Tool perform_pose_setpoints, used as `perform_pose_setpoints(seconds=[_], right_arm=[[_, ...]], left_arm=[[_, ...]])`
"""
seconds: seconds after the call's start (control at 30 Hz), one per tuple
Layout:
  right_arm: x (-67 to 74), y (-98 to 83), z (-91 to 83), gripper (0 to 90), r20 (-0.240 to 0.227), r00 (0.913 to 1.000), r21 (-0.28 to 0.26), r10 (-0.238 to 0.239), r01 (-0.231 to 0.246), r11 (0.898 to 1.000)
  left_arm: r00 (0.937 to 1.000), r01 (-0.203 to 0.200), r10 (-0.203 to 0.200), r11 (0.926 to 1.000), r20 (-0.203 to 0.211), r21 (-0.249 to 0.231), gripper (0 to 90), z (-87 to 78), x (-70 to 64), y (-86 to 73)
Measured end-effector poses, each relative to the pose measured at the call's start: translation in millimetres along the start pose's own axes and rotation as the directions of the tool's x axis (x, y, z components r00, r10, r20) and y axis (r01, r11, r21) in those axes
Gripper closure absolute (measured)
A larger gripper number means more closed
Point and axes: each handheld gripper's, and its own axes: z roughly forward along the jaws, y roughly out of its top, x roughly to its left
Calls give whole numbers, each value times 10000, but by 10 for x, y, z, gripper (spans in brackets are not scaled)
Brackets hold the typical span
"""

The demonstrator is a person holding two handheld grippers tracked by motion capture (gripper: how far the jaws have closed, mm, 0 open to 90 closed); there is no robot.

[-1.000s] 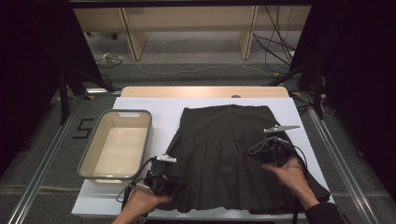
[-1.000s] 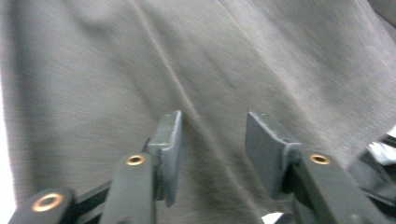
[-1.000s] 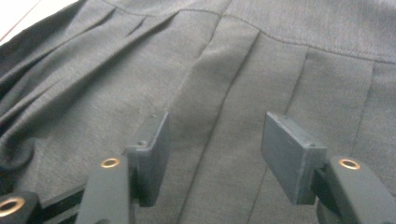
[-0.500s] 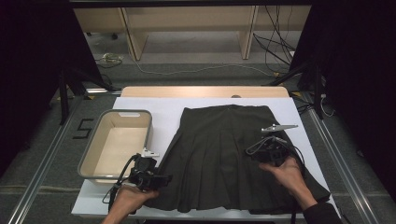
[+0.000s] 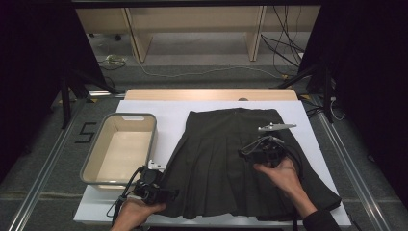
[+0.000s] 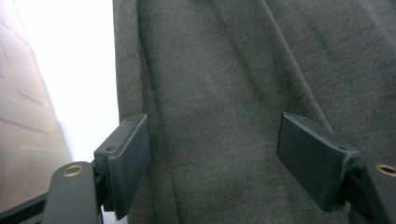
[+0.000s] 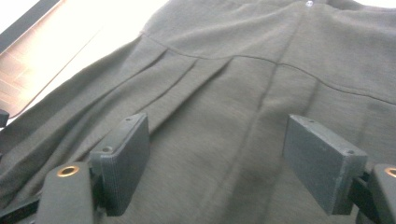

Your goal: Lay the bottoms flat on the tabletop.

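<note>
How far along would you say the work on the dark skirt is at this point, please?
Done: the dark skirt lies spread flat on the white table, waistband at the far end. In hand: the left gripper at its near left hem and the right gripper over its middle have just been opening, nothing pinched. Left: no fold is made, and the tray holds nothing.

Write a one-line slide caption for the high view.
Two hand-held grippers, left and right, jaws open, over a dark pleated skirt spread flat beside a beige bin.
</note>
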Motion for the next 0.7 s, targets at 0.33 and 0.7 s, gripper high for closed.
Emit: perform_pose_setpoints(seconds=[0.33, 0.7], right_arm=[[228, 103, 182, 227, -188, 9992, 199, -354, 358, 9992], [323, 139, 316, 239, -437, 9975, 451, -562, 582, 9973]], left_arm=[[9991, -24, 47, 9984, -420, 556, 227, 89, -24, -110], [9974, 301, -251, 9968, -674, 746, 214, 19, 126, -229]])
